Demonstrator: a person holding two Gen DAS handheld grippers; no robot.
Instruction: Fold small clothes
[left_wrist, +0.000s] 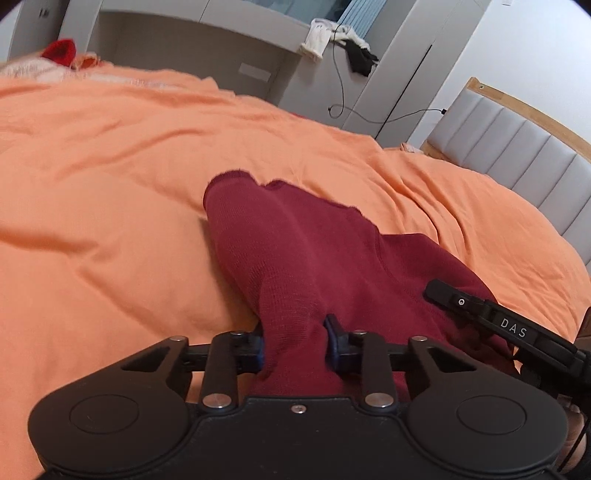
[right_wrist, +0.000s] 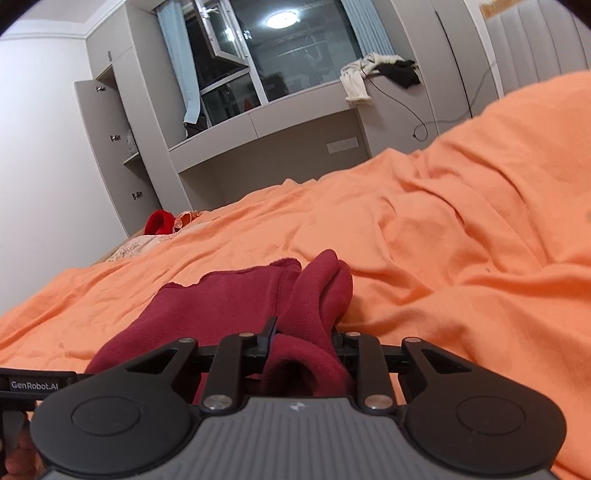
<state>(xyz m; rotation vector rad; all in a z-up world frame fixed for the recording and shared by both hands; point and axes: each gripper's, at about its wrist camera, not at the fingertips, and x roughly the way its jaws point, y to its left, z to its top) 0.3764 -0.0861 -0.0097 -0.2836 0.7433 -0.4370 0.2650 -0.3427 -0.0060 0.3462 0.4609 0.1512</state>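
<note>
A small dark red knit garment (left_wrist: 295, 254) lies on the orange bedspread (left_wrist: 110, 184). My left gripper (left_wrist: 295, 332) is shut on a bunched part of it, the cloth rising between the blue pads and stretching away from me. In the right wrist view the same garment (right_wrist: 229, 302) lies in front, and my right gripper (right_wrist: 303, 343) is shut on a thick fold of it. The right gripper's finger (left_wrist: 480, 314) shows at the right of the left wrist view, on the garment's near edge.
A grey desk and cabinet unit (right_wrist: 266, 122) stands beyond the bed, with white and black clothes (right_wrist: 380, 74) and a cable on top. A bright red item (right_wrist: 159, 221) lies at the bed's far corner. A padded grey headboard (left_wrist: 517, 147) is at the right.
</note>
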